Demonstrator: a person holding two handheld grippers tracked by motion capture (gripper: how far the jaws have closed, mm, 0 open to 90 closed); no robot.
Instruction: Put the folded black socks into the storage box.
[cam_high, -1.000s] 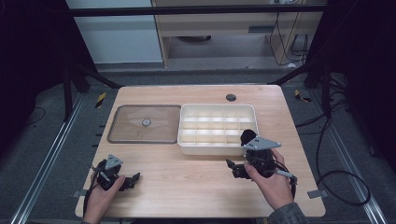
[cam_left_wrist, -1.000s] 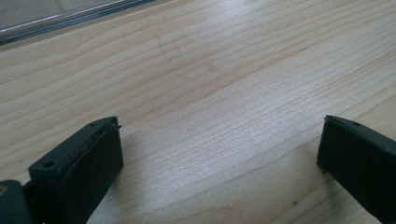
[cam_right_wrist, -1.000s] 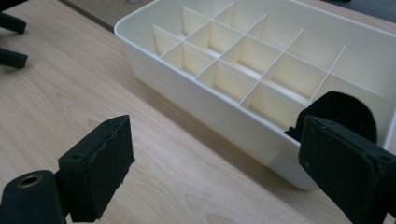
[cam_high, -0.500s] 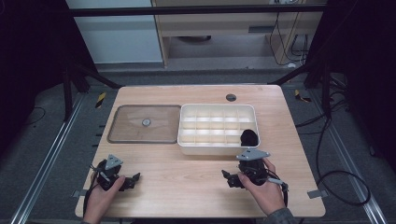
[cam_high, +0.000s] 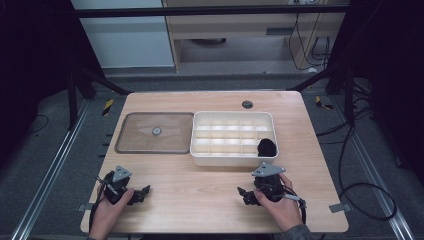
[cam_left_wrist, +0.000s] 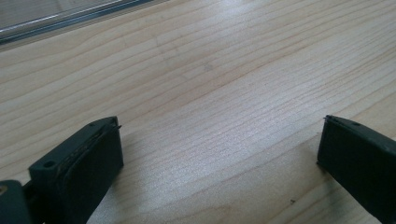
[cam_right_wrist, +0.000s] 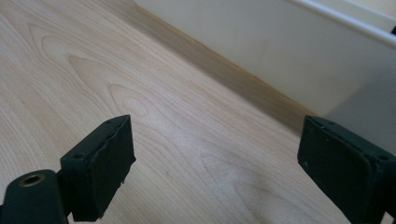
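Light wooden surface (cam_high: 200, 190) on a grey floor between dark frame posts. White compartment tray (cam_high: 232, 159) holds a black object (cam_high: 267, 147) in its near right compartment; a clear lid (cam_high: 155, 132) lies beside it. Left gripper (cam_high: 140, 192) and right gripper (cam_high: 245, 194) rest near the front edge, jaws apart, empty.

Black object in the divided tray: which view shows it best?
High view. The black object sits in the near-right compartment of the white tray, seen whole from above. The right gripper view gives the tray's outer wall, not its inside; the left gripper view gives bare tabletop.
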